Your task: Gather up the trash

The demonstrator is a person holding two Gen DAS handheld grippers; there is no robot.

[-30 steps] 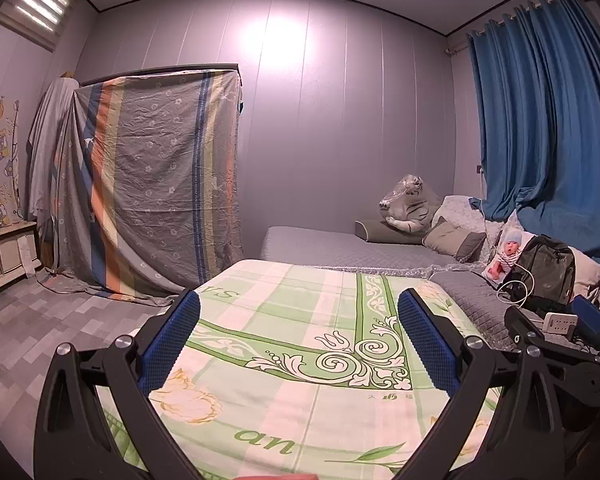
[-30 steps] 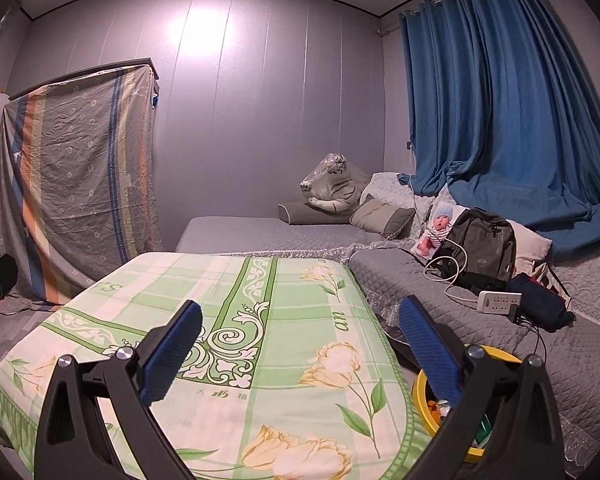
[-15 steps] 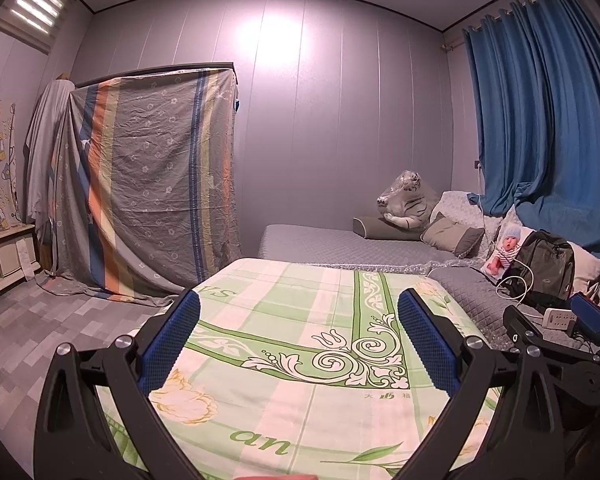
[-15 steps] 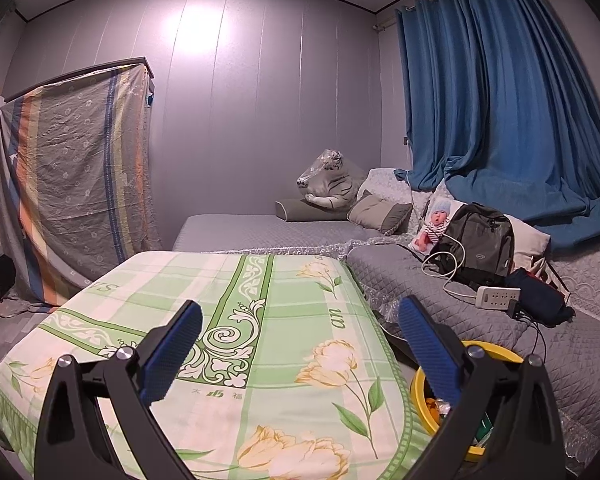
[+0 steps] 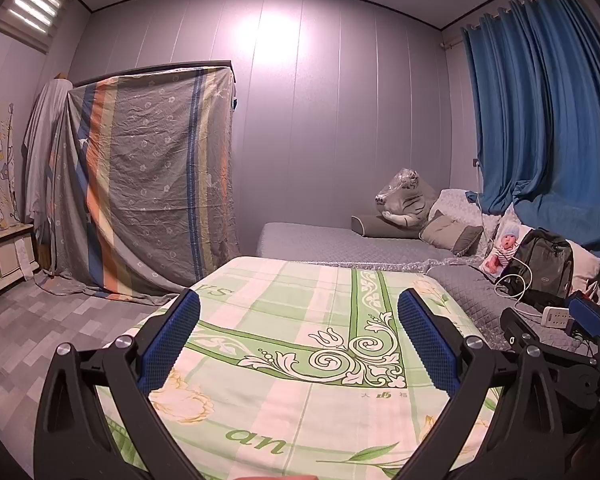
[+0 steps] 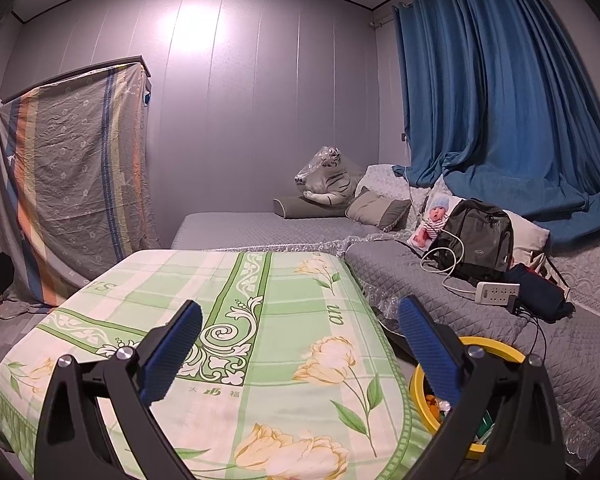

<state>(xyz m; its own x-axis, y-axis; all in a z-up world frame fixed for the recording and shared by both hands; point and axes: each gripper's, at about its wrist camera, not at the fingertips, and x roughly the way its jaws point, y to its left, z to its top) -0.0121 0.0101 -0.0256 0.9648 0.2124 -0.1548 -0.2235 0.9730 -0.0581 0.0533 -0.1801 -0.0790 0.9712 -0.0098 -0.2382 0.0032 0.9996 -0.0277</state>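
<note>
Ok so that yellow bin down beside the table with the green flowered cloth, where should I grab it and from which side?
Take the yellow bin by its rim, with the right tongs coming down from above, one finger inside and one outside. The rim is thin, open at the top and exposed on the sofa side; the walls sit low between table and sofa, so a side approach looks cramped.

Yellow bin [image 6: 500, 350] mostly hidden behind right gripper's fingers [image 6: 428, 356]; contents too small and blocked to identify, just orange and green bits. Striped sheet [image 5: 148, 176] covers whatever furniture stands under it. Tabletop [image 5: 300, 360] cut off by bottom edge, surface hidden under green floral cloth. Right gripper [image 5: 572, 340] only partly in left wrist view, cropped at right edge. Shelf [image 5: 4, 256] items blurred.
</note>
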